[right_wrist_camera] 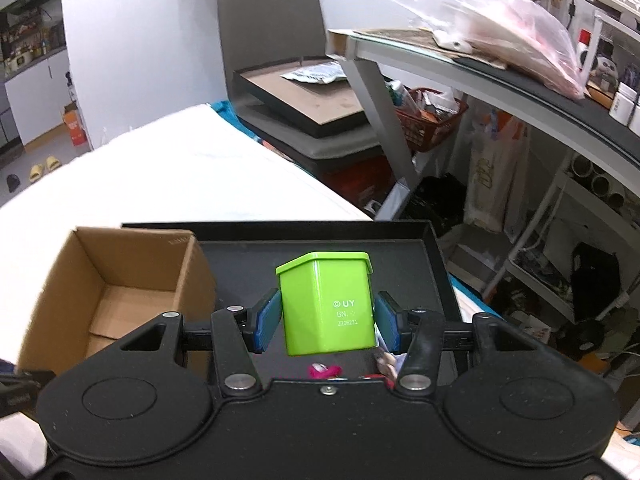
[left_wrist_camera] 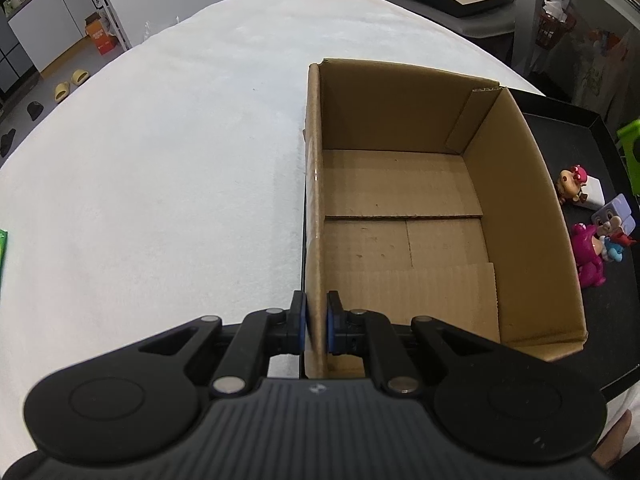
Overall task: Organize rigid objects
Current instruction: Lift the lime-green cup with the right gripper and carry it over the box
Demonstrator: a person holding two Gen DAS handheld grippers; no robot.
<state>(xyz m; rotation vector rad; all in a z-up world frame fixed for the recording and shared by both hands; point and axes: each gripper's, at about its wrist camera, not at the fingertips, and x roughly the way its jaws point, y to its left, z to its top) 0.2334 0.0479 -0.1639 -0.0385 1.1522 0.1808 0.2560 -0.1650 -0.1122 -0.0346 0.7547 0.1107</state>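
Note:
My left gripper (left_wrist_camera: 316, 322) is shut on the near left wall of an open, empty cardboard box (left_wrist_camera: 404, 216), one pad outside and one inside. The box (right_wrist_camera: 116, 280) stands at the left of a black tray (right_wrist_camera: 436, 248). My right gripper (right_wrist_camera: 327, 322) is shut on a green plastic block (right_wrist_camera: 326, 304) with white print, held above the tray. In the left wrist view a corner of the green block (left_wrist_camera: 630, 156) shows at the right edge. Small toy figures, a brown and pink one (left_wrist_camera: 572, 184), a lilac one (left_wrist_camera: 614, 216) and a magenta one (left_wrist_camera: 588, 256), stand on the tray (left_wrist_camera: 576, 136) right of the box.
The tray lies on a white cloth-covered table (left_wrist_camera: 160, 184). Beyond the table edge stand a grey chair with a black tray (right_wrist_camera: 304, 100), a desk with a plastic bag (right_wrist_camera: 480, 28) and a red basket (right_wrist_camera: 428, 116). A green item (left_wrist_camera: 3, 248) shows at the left edge.

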